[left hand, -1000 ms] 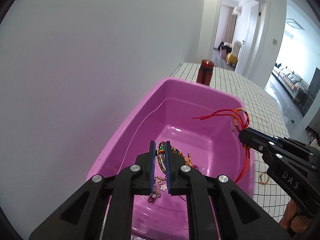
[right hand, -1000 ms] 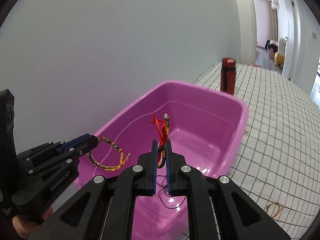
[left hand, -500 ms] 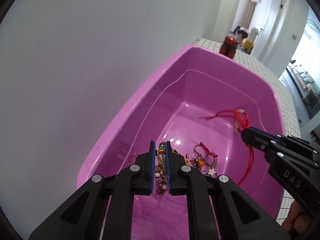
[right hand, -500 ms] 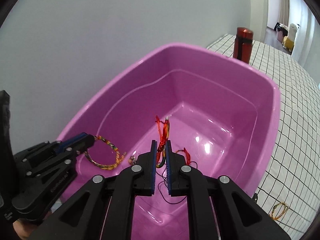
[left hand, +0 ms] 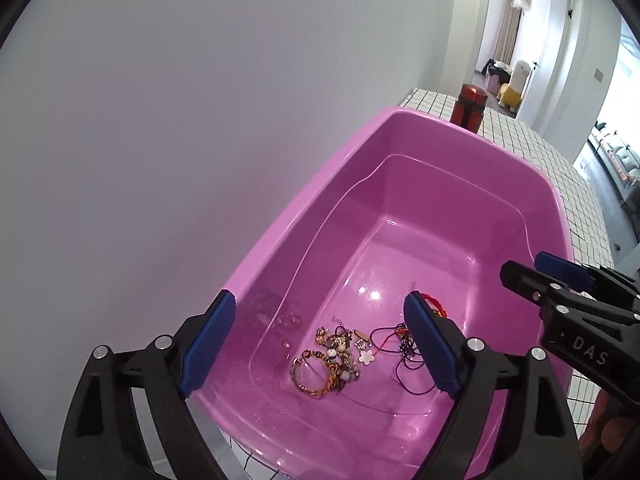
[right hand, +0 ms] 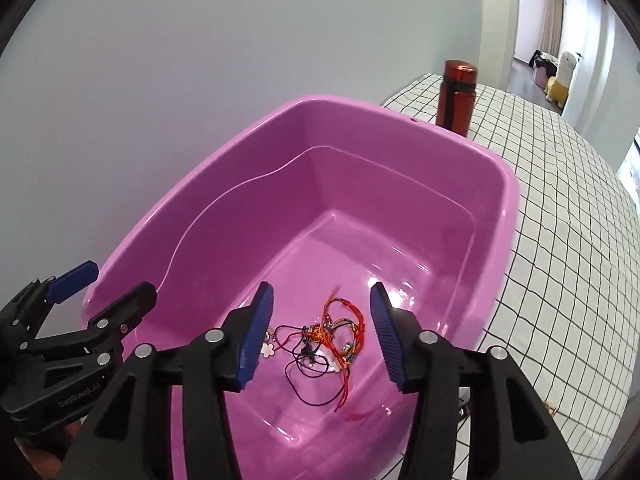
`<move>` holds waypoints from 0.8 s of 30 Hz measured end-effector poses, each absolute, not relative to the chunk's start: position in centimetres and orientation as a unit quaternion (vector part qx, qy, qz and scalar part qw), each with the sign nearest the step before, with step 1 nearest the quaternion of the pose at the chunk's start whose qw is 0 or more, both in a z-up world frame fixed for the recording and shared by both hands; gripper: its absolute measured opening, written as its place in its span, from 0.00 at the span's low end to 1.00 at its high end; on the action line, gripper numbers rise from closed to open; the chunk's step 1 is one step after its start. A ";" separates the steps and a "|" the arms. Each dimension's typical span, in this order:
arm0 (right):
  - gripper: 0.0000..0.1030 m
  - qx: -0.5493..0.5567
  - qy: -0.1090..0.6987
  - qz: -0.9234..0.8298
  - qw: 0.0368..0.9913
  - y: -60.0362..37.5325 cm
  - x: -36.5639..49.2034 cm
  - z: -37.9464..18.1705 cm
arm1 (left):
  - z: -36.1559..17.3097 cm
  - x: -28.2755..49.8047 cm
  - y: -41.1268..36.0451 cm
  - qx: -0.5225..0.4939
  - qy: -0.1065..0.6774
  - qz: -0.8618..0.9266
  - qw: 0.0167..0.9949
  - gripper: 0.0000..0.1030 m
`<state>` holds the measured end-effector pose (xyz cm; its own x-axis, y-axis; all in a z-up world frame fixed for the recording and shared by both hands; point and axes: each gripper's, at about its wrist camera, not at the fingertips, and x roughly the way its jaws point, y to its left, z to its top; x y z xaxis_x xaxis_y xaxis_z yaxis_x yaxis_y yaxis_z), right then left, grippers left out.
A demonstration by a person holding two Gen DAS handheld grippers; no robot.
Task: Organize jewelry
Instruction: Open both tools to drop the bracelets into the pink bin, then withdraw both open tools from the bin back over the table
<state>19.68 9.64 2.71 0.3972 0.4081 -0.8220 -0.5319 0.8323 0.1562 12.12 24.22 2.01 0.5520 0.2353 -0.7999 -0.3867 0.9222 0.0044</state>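
Note:
A pink plastic tub (left hand: pixel 532 178) (right hand: pixel 496 168) holds a pile of jewelry on its floor. In the left wrist view a braided gold bracelet (left hand: pixel 314 376) lies beside charms and black cords (left hand: pixel 404 354). In the right wrist view a red string bracelet (right hand: pixel 346 328) lies tangled with black cords (right hand: pixel 308 364). My left gripper (left hand: pixel 320 336) is open and empty above the tub; it also shows in the right wrist view (right hand: pixel 106 288). My right gripper (right hand: pixel 322 332) is open and empty above the red bracelet; it also shows in the left wrist view (left hand: pixel 538 270).
A red bottle (right hand: pixel 456 96) (left hand: pixel 469 109) stands behind the tub on the white grid-pattern tablecloth (right hand: pixel 568 216). A white wall runs along the tub's left side. A small bracelet (right hand: pixel 554 408) lies on the cloth at the right, mostly hidden. A doorway opens at the far right.
Both grippers have opened and let go. The braided bracelet and the red string bracelet have dropped onto the tub floor. Both cameras now look more steeply down into the tub.

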 end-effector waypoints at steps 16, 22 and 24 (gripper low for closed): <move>0.61 -0.052 0.458 0.276 0.844 7.5 16.8 4.7 | 3.3 10.8 23.3 -0.098 0.439 0.169 0.877 0.92; 0.61 -0.047 0.455 0.274 0.846 7.0 16.0 5.2 | 3.6 10.0 23.1 -0.097 0.437 0.164 0.879 0.92; 0.62 -0.044 0.454 0.272 0.847 6.8 15.7 5.3 | 3.7 9.8 23.0 -0.095 0.436 0.162 0.880 0.93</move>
<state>15.72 6.82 5.35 0.4403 0.4210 -0.7930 -0.5003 0.8485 0.1727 9.80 22.98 3.71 0.5677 0.2013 -0.7982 -0.3678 0.9295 -0.0272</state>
